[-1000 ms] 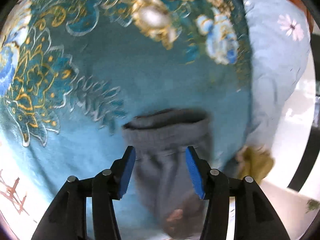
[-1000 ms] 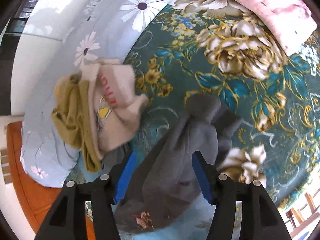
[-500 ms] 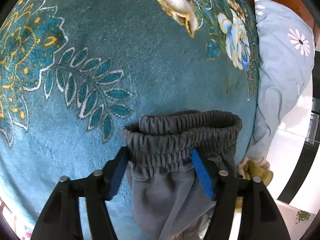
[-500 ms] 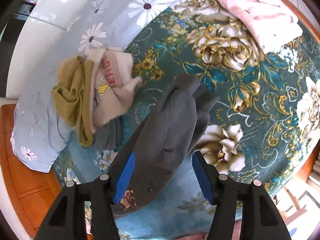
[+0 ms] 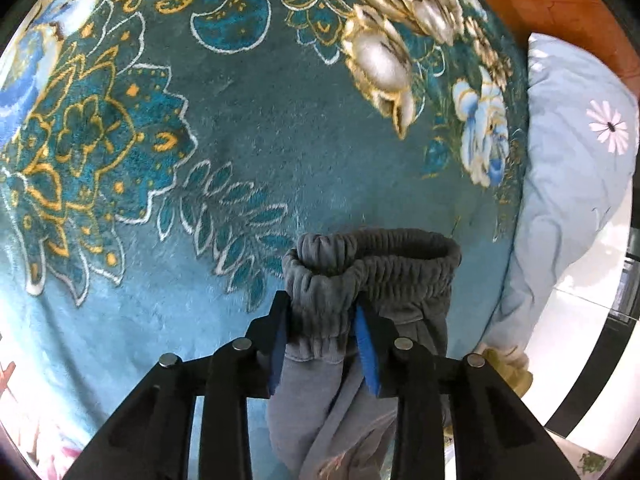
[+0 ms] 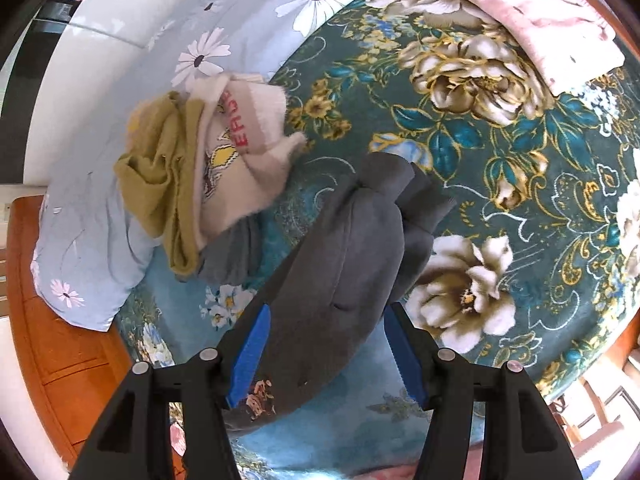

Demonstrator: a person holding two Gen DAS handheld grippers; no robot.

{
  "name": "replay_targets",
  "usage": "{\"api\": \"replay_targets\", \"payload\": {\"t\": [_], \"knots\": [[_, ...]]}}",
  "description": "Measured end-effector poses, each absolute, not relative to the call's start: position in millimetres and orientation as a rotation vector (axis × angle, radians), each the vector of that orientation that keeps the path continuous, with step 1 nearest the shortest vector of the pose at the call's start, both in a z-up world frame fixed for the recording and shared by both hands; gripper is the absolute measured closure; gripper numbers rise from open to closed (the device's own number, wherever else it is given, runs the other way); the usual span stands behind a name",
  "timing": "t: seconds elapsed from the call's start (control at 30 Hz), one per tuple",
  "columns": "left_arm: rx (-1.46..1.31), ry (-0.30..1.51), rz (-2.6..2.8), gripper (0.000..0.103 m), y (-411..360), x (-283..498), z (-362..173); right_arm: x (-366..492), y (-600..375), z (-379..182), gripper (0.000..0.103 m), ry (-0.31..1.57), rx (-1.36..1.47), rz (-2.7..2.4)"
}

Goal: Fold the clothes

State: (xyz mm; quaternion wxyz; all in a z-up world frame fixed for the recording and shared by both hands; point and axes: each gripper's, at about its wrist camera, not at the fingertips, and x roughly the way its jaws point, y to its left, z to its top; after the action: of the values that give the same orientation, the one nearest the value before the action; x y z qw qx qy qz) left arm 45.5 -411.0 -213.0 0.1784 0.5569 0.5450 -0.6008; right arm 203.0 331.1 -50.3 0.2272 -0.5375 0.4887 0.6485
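Grey trousers (image 5: 360,280) lie low and central on the bed (image 5: 240,140), my left hand-held gripper (image 5: 320,328) pinching their waistband, my right hand-held gripper (image 6: 326,344) gaping wide over the legs; next, I judge, spreading them flat.

1. The left gripper (image 5: 320,332) has closed its blue pads from wide apart onto the gathered elastic waistband of the grey fleece trousers (image 5: 372,268)
2. The right gripper (image 6: 326,344) has lowered nearer the trousers, pads staying apart
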Motion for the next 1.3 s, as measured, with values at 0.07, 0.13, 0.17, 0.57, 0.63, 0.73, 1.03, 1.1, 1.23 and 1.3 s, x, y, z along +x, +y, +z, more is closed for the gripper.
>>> {"api": "replay_targets", "payload": {"t": [0.07,0.13,0.17,0.57,0.63,0.73,1.03,1.1,1.23,1.3], "knots": [[1.599,1.530,-1.679,0.066,-410,44,-207,206,333,-56,0.040,1.376,-1.467,1.775],[1.625,1.509,-1.674,0.066,-408,42,-194,211,337,-60,0.040,1.411,-1.441,1.768],[1.637,1.498,-1.675,0.065,-406,42,-187,214,339,-63,0.040,1.428,-1.425,1.767],[1.718,1.464,-1.742,0.064,-358,6,-106,264,384,-121,0.040,1.625,-1.254,1.698],[1.735,1.460,-1.763,0.064,-343,2,-95,270,389,-135,0.042,1.667,-1.235,1.687],[1.784,1.422,-1.782,0.064,-321,-1,-80,266,396,-152,0.044,1.706,-1.213,1.706],[1.891,1.246,-1.840,0.063,-275,-4,-51,230,401,-196,0.046,1.752,-1.255,1.757],[1.901,1.217,-1.838,0.063,-271,-4,-49,222,399,-208,0.049,1.747,-1.297,1.752],[1.917,1.173,-1.847,0.063,-263,-7,-45,214,397,-222,0.076,1.744,-1.320,1.724],[1.924,1.159,-1.852,0.063,-259,-8,-45,210,394,-222,0.091,1.747,-1.317,1.727]]}}
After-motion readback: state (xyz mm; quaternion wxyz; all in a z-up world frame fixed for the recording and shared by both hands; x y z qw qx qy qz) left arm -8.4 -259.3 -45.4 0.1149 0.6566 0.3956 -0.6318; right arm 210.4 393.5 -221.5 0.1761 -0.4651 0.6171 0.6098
